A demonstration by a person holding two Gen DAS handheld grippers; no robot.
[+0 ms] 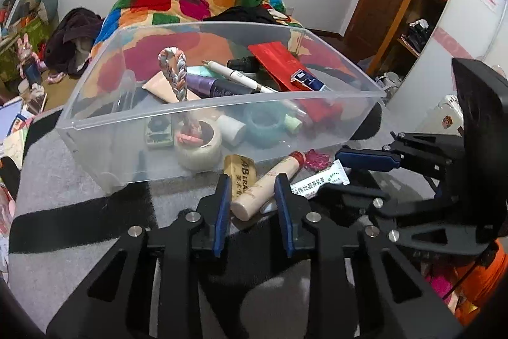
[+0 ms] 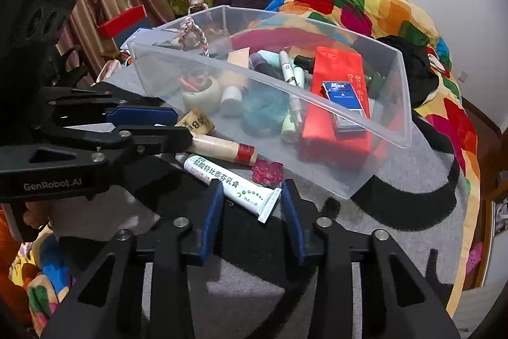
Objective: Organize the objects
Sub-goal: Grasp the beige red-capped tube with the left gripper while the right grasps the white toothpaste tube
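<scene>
Here my left gripper (image 1: 253, 197) was spread around the beige tube (image 1: 265, 186), ready to pinch, and my right gripper (image 2: 250, 205) was spread around the white tube (image 2: 231, 183), both bound for the clear bin (image 2: 317, 104).

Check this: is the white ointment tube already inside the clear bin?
No, the white tube lies on the rug outside the clear bin, between the right tongs.

We read "GenRobot.AI" on the left gripper (image 2: 182, 129) body. Ahead of it, touching its fingers, a tan eraser (image 2: 196, 122) shows "4B"; the other view gives "4B ERA", the rest cut off. Between the right gripper (image 2: 250, 205) fingers lies a white tube (image 2: 231, 181) with green Chinese print. In the clear bin (image 2: 374, 132) beyond, a blue box (image 2: 344, 100) reads "Max".
</scene>
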